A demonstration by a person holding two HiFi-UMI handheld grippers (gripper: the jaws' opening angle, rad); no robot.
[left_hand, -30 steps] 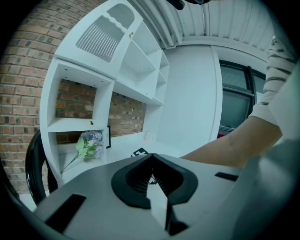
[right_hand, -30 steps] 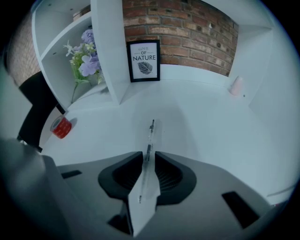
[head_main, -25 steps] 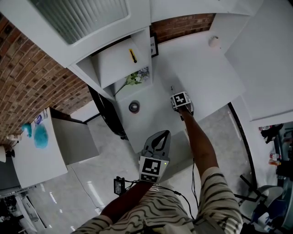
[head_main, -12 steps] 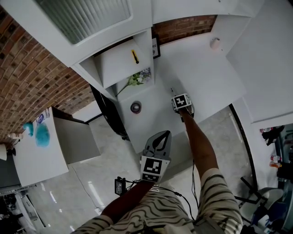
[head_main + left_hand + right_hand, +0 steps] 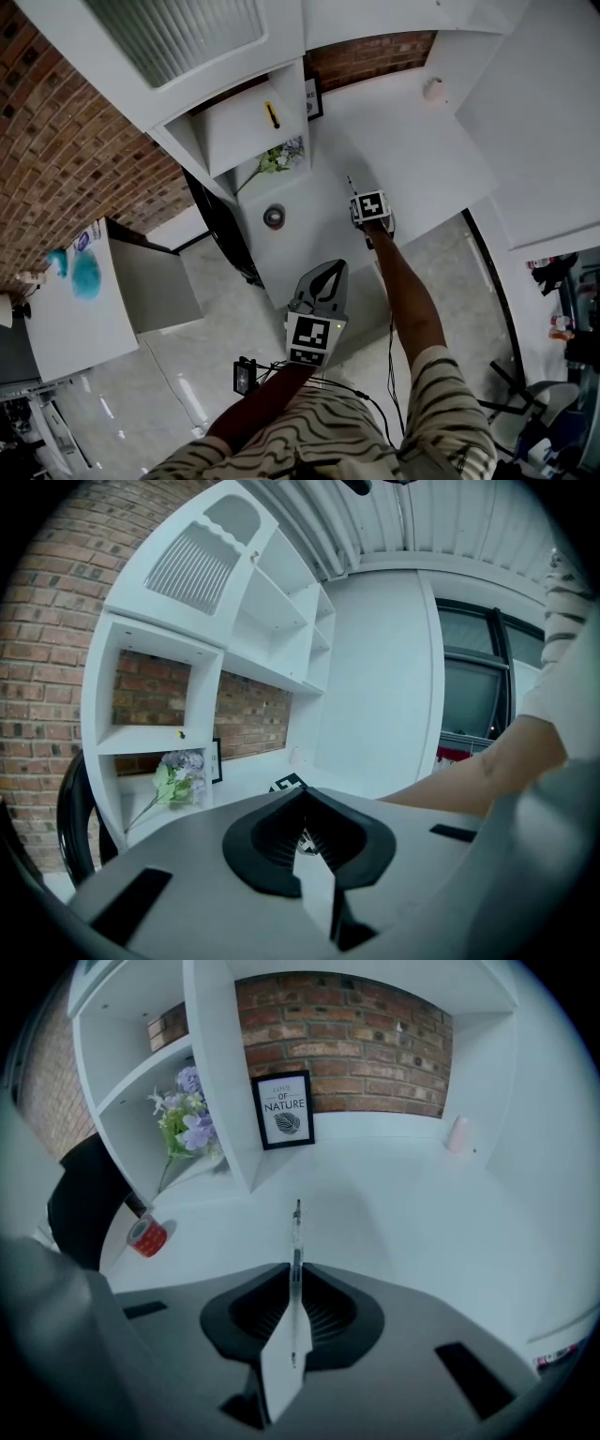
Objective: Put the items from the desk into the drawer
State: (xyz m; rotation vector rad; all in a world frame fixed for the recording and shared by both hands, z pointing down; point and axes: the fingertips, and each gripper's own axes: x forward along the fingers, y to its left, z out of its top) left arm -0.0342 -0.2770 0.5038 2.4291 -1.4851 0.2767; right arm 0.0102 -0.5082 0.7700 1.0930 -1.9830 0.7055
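My right gripper (image 5: 296, 1274) has its jaws pinched narrow on a slim pen (image 5: 296, 1232), which sticks straight out past the tips toward the back edge of the white desk (image 5: 403, 1232). I can't tell whether its tip touches the surface. My left gripper (image 5: 305, 799) hangs off the desk's front edge, jaws together with nothing between them. A red tape roll (image 5: 147, 1236) lies flat near the desk's left edge, just in front of the shelf unit (image 5: 220, 1101). The lower cubby of that unit holds a bunch of purple and green flowers (image 5: 186, 1110); the cubby above it holds a small yellow object (image 5: 272, 114). A framed print (image 5: 283, 1110) leans against the brick wall (image 5: 356, 1044).
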